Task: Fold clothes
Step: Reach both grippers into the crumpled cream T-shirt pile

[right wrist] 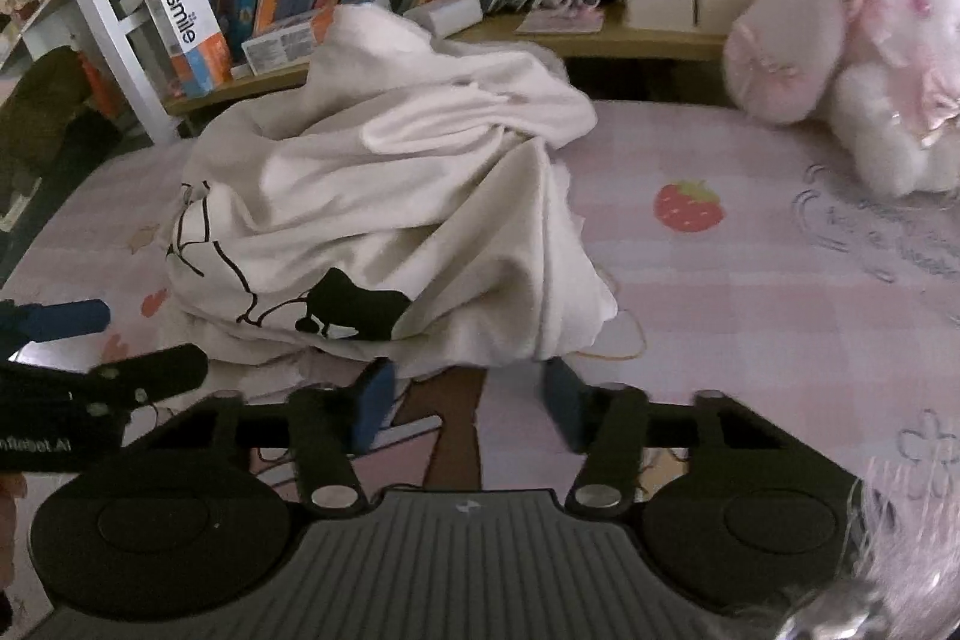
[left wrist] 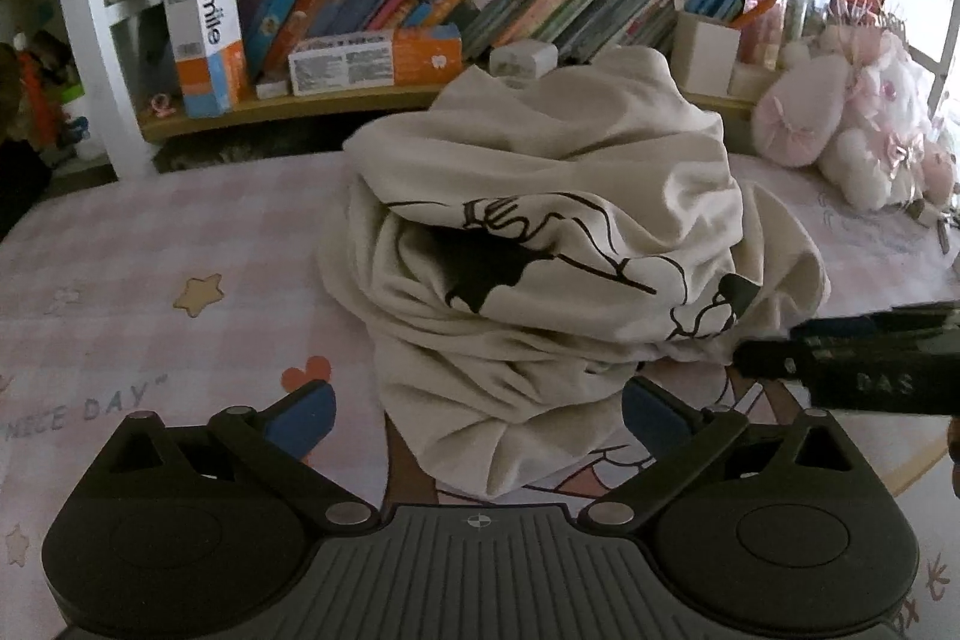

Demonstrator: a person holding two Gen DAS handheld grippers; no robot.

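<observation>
We see a cream T-shirt (left wrist: 540,232) with a black line-drawing print lying crumpled in a heap at the middle of both frames, on a pink checked sheet (left wrist: 150,244). It is bunched, not flat and not folded; which edge is hem, sleeve or collar we cannot tell.

We judge the fabric light, soft and limp: it will sag and drag when lifted, and will not hold a crease by itself. Its surface looks matte, so slipping seems unlikely once it is pinched. A loose edge at the near foot of the heap, lower centre of both frames, looks to us the best place to grip, since a bite into the bulk would gather several layers.

Our left gripper (left wrist: 477,415) stands spread wide, its blue pads either side of the heap's near fold, pinching nothing. Our right gripper (right wrist: 468,403) is also spread, just short of the cloth, empty.

Writing we can read: "usmile" on a white and orange box (left wrist: 204,34) on the bookshelf (left wrist: 300,103), upper left; "NICE DAY" printed on the sheet, lower left of the left view. The book spines are too small to read. A pink plush toy (right wrist: 852,40) sits at the upper right.
</observation>
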